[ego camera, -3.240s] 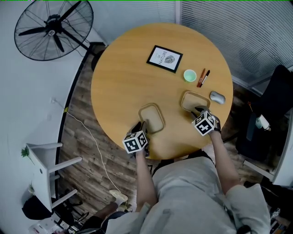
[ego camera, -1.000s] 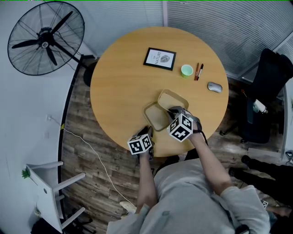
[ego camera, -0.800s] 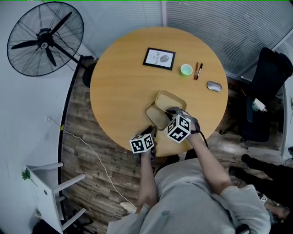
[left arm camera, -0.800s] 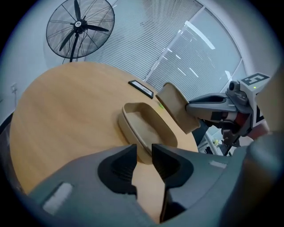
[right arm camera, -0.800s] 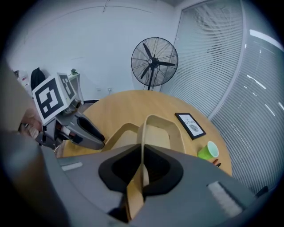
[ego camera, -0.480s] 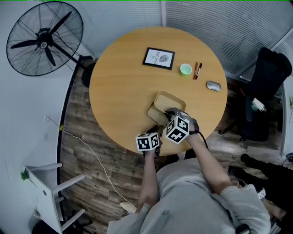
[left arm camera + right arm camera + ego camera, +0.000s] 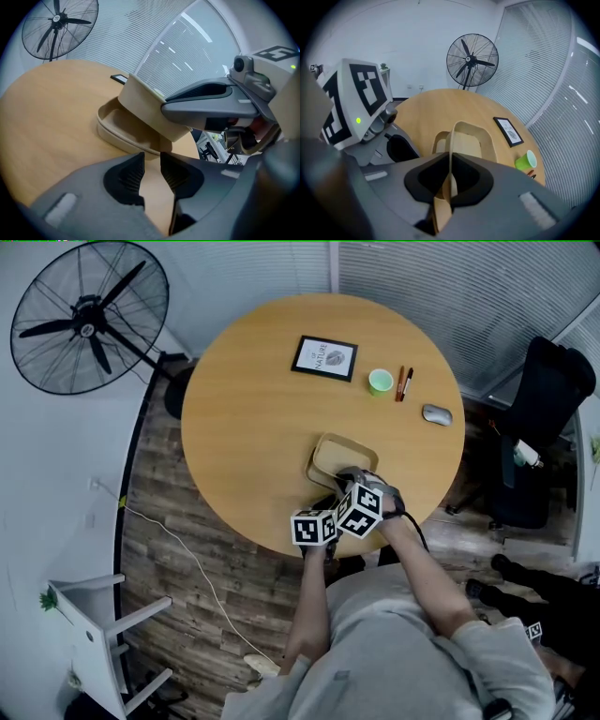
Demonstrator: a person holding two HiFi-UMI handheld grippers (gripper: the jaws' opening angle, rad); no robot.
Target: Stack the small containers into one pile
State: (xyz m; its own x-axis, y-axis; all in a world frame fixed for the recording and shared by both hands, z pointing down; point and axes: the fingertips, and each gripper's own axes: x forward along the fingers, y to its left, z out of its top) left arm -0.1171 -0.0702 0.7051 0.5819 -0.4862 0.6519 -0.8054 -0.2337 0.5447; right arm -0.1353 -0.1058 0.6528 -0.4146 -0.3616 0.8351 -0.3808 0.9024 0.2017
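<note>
Two tan, shallow containers sit near the round wooden table's front edge. My right gripper is shut on the near wall of the upper container. It holds that container tilted, partly inside the lower container, which rests on the table. My left gripper hovers just short of the lower container. Only a narrow gap separates its pads, with nothing between them. The two grippers are close side by side.
At the table's far side lie a framed picture, a green cup, two pens and a grey mouse. A standing fan is at the far left, a black chair at the right and a white chair at the lower left.
The right gripper has carried its container leftward and down onto the other one. The left gripper has slid right along the table's edge, up beside the right gripper.
</note>
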